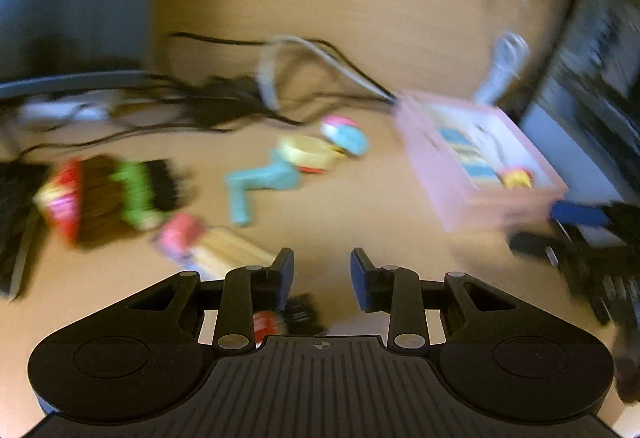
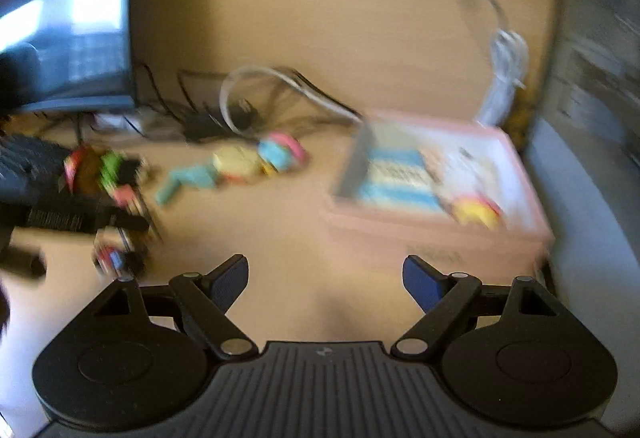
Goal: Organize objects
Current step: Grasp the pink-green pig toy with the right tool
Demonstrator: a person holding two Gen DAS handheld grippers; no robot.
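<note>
The left gripper (image 1: 322, 274) hangs narrowed on nothing, the right gripper (image 2: 325, 280) spread; only its view shows the pink box (image 2: 436, 238) floor fully

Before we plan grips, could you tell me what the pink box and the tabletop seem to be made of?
Pink box: probably cardboard or thin board, matte; flat walls, no shine. Blur leaves it open.
Tabletop: looks like pale wood or wood-look laminate, smooth; even tan colour, soft sheen.
</note>
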